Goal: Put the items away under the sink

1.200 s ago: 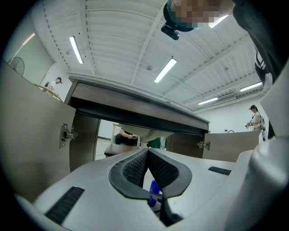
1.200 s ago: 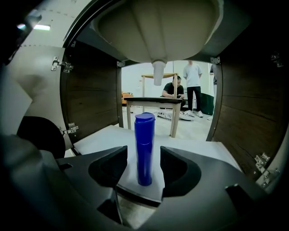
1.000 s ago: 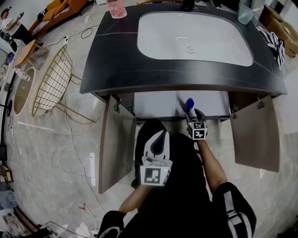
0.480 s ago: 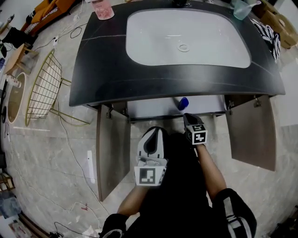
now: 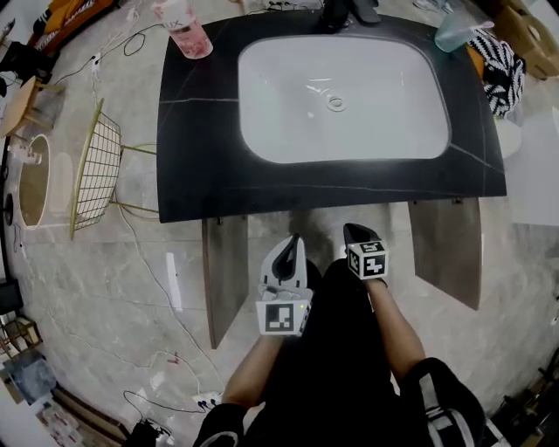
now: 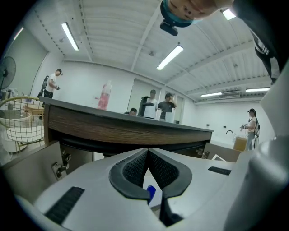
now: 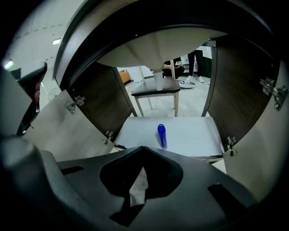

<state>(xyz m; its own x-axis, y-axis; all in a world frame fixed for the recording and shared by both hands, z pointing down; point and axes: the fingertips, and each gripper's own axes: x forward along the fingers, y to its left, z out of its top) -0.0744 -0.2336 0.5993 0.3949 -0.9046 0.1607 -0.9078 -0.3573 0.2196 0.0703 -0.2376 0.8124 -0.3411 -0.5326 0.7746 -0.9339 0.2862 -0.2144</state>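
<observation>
The marble floor (image 5: 87, 288) fills the head view on every side; over it stands the dark table (image 5: 201, 157) with the white sink (image 5: 349, 113) set into its top. Under the table the cabinet (image 7: 189, 135) is open; its left door (image 5: 225, 271) and right door (image 5: 447, 249) both swing out towards me. A gold wire basket (image 5: 94, 170) stands on the floor just beside the table's left edge; a striped cloth (image 5: 500, 65) lies at the table's far right corner.

My left hand-held gripper (image 5: 291, 244) hangs in front of the cabinet, close beside my right hand-held gripper (image 5: 355, 231); both point towards the opening, short of it. In the left gripper view the left jaws meet at their tips and grip nothing. In the right gripper view the right jaws have just been closing and now meet at the tips, with nothing between them.

A pink bottle (image 5: 183, 26) stands upright on the table's far left corner; a pale green cup (image 5: 452, 33) stands on the far right, near the cloth. The blue bottle (image 7: 161, 135) lies on its side on the cabinet's white bottom, about midway between the two doors and clear of both; its end also shows past my left jaws.
</observation>
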